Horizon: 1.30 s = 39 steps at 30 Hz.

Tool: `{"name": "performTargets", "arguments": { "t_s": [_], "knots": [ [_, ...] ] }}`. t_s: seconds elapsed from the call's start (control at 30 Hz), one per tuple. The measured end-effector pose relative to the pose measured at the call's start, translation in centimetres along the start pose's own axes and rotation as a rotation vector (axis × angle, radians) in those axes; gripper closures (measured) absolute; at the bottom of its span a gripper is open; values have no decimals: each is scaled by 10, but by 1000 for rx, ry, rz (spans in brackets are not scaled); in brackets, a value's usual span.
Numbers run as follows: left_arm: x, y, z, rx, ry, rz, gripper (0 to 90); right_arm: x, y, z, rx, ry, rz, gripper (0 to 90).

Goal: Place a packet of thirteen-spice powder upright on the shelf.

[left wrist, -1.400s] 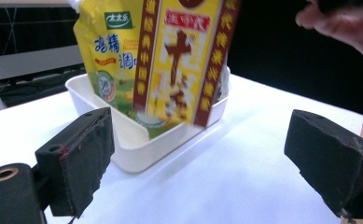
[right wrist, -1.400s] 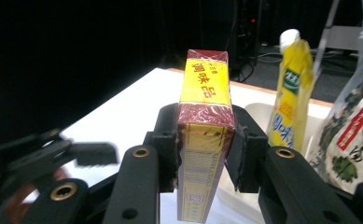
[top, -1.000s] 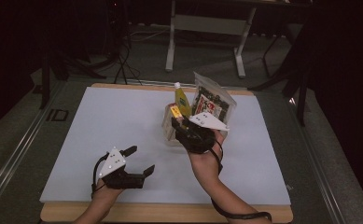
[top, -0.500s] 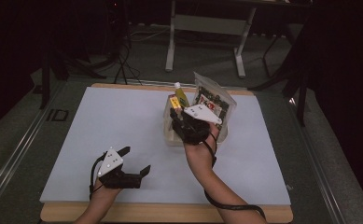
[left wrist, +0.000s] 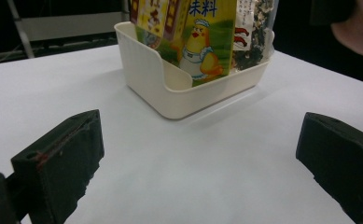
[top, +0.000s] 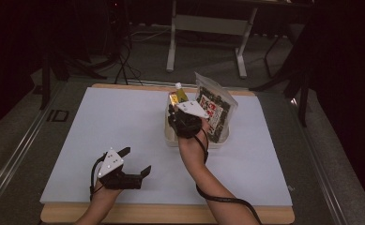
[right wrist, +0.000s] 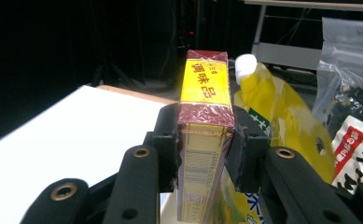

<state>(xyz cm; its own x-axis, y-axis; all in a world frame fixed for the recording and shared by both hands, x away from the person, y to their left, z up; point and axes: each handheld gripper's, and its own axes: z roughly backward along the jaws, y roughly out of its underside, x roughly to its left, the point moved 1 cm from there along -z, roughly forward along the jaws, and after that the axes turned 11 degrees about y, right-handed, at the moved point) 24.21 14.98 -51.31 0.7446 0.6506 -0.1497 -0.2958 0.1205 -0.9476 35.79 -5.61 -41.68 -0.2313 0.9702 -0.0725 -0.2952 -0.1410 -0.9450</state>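
My right gripper [right wrist: 202, 161] is shut on a tall yellow and red box [right wrist: 205, 112], its pads pressing the box's two sides. In the high view this gripper [top: 176, 110] holds the box [top: 173, 99] upright over the left part of a cream bin [top: 170, 136]. In the bin stand a yellow pouch [right wrist: 282, 121] with a white cap and a clear bag of dark dried food [top: 216, 108]. My left gripper [top: 137, 160] rests low near the table's front edge; its jaws have just been opening, and nothing lies between them. Its own view [left wrist: 202, 163] faces the bin [left wrist: 170, 88].
A white board [top: 100, 131] covers the wooden table, whose front edge [top: 171, 215] runs below my hands. A cable [top: 222, 199] trails from the right gripper along the forearm. Behind the table stand a grey desk frame [top: 208, 23] and dark stands on the floor.
My right hand has carried the box away from me and slightly down, onto the bin's left side. The left gripper stays in place with its jaws a little wider.
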Motion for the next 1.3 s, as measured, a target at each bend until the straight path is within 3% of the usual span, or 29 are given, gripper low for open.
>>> {"name": "performTargets", "arguments": {
  "t_s": [0.17,0.67,0.83,1.17,1.3],
  "knots": [
    [1,0,0,3,2,-1,11,1,8,-13,46,5,-24,679],
    [-1,1,-4,11,16,-16,12,8,12,-23,73,56,-112,677],
    [-1,0,-3,9,13,-17,12,11,22,-29,83,76,-109,677],
    [0,0,-3,9,13,-13,12,23,36,-34,74,107,-44,672],
    [1,1,-3,4,15,-3,12,23,43,-37,94,108,-49,670]
  ]
}}
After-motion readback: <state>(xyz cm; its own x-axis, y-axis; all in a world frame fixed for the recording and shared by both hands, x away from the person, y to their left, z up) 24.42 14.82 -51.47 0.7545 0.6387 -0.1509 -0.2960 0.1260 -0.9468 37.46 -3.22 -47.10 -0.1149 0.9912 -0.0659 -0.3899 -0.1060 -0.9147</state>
